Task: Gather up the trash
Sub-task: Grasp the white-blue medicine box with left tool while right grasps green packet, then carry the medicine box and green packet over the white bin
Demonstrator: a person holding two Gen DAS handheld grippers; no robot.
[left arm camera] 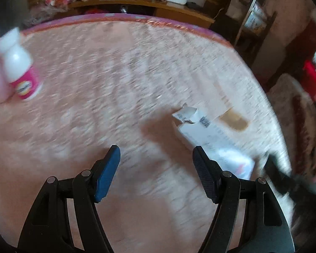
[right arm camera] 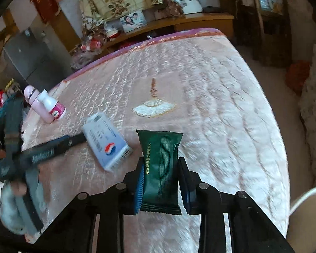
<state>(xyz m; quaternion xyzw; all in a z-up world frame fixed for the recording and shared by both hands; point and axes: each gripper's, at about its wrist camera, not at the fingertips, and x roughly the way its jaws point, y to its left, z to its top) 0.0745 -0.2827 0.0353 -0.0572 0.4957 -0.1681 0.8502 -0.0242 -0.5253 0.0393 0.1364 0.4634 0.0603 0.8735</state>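
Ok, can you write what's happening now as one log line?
right gripper: shut on green packet | left gripper: open, empty | white box: on bed

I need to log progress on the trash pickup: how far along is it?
Nothing visibly binned; no bin is in view. In hand: the right gripper is shut on the green sachet. The left gripper is open and empty beside the white box. Left: that box, and perhaps the two bottles on the bed.
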